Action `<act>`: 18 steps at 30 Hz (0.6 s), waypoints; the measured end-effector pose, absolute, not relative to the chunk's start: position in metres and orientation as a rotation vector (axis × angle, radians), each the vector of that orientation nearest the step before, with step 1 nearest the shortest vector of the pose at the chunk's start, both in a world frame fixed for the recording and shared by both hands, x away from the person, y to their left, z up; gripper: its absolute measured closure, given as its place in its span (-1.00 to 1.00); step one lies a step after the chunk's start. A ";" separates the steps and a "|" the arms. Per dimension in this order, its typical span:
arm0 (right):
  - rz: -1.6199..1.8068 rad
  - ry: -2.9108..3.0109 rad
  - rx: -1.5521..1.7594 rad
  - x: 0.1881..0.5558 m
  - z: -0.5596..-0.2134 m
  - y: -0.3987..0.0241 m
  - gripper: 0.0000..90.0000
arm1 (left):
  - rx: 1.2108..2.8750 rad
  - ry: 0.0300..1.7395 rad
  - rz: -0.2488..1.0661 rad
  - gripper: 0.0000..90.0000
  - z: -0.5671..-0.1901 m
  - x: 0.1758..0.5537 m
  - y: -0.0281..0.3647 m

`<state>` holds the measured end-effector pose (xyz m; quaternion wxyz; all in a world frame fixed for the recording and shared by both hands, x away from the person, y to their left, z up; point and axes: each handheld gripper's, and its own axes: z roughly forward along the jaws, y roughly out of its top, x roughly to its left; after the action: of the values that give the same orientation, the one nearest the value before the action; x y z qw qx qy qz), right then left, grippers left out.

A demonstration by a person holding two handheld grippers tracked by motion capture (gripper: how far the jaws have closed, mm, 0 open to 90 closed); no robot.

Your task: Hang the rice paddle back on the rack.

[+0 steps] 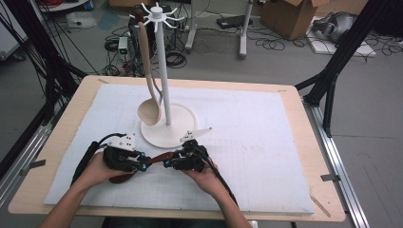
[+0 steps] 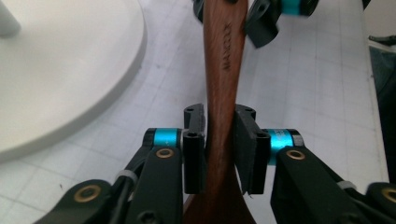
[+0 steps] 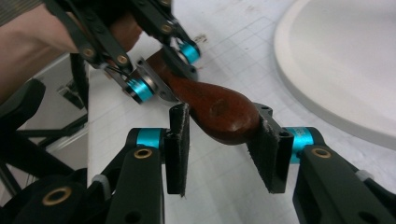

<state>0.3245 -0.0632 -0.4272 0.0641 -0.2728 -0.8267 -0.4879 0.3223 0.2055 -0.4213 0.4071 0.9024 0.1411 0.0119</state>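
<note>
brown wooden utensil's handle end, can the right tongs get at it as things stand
Probably yes. The brown wooden utensil's rounded handle end already lies between the right tongs' jaws, nothing blocking it. The left tongs grip it further down the handle, clear of that end.

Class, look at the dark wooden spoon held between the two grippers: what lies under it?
Under the wooden spoon lies the white gridded mat, bare on either side of the handle. The left gripper covers what lies under the bowl end.

Dark polished wooden spoon (image 2: 223, 70), pale matt wooden ladle (image 1: 148, 111), smooth white plastic stand (image 1: 167, 128), matt black tongs pads (image 3: 178, 149)
</note>
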 end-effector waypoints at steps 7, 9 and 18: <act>-1.523 -2.464 -0.808 0.324 -0.418 -0.059 0.39 | 2.280 0.342 0.060 0.66 -0.417 0.321 0.206; -1.557 -2.451 -0.811 0.325 -0.414 -0.059 0.37 | 2.264 0.342 0.066 0.67 -0.414 0.321 0.205; -1.610 -2.407 -0.817 0.325 -0.402 -0.054 0.32 | 2.222 0.341 0.106 0.68 -0.404 0.321 0.192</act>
<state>0.3248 -0.0537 -0.4019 0.0662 -0.2708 -0.7982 -0.5340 0.3214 0.1917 -0.4037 0.4309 0.8910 0.1366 0.0426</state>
